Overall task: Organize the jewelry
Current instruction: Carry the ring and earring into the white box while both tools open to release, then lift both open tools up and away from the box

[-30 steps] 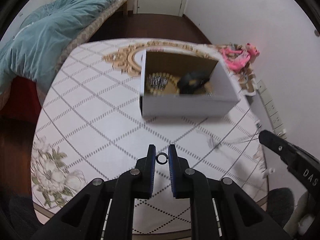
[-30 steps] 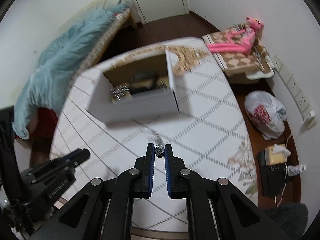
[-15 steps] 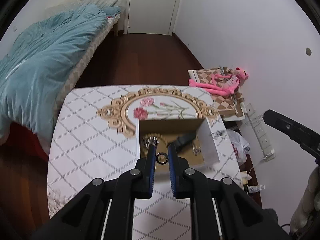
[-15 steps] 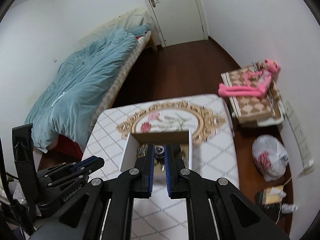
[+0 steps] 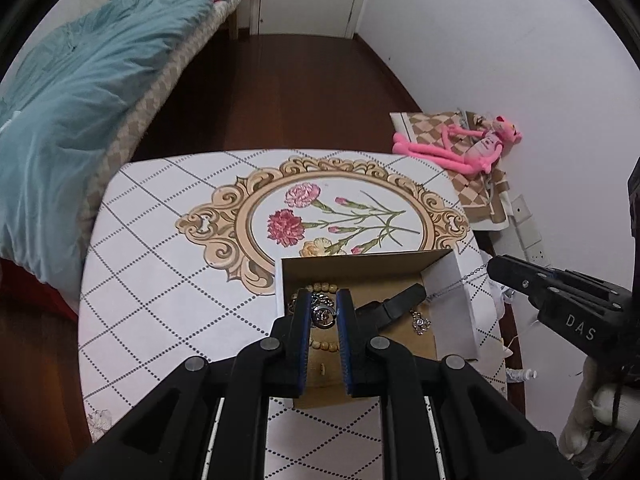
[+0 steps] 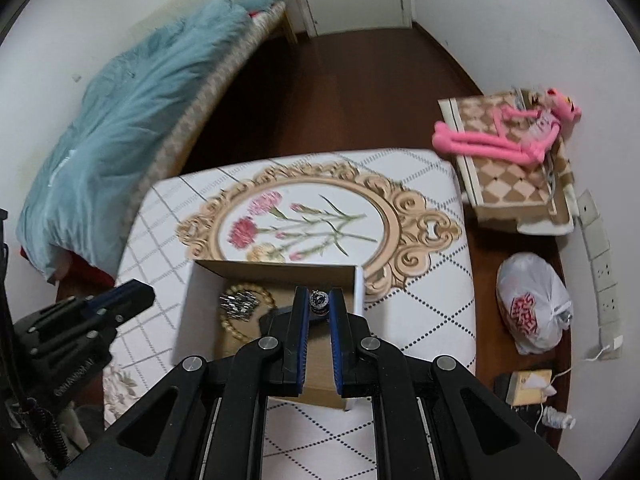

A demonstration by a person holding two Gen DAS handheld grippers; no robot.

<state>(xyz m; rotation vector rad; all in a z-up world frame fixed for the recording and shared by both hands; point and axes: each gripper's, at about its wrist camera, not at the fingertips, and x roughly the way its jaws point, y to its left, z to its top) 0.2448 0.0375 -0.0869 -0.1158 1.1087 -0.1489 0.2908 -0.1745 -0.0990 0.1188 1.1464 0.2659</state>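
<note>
An open cardboard box (image 5: 452,304) with white outer walls sits on the table; it also shows in the right wrist view (image 6: 276,270). Inside lie a wooden bead bracelet (image 5: 324,287), a silver pendant (image 5: 421,323), a black object (image 5: 394,304) and a shiny clip pile (image 6: 237,304). My left gripper (image 5: 323,316) is shut on a small ring (image 5: 323,317) held above the box. My right gripper (image 6: 319,304) is shut on a silver charm (image 6: 319,301) of a thin chain necklace, also above the box. The chain (image 5: 470,274) drapes over the box's right wall.
The table (image 5: 160,248) has a white diamond-pattern cloth with a gold floral medallion (image 5: 320,220). A bed with a teal duvet (image 5: 80,92) stands left. A pink plush toy (image 6: 516,136) on a checkered box and a white plastic bag (image 6: 534,308) lie on the floor at right.
Both grippers have risen from the tabletop and moved over the box, each still holding its piece. The view now looks down into the box.
</note>
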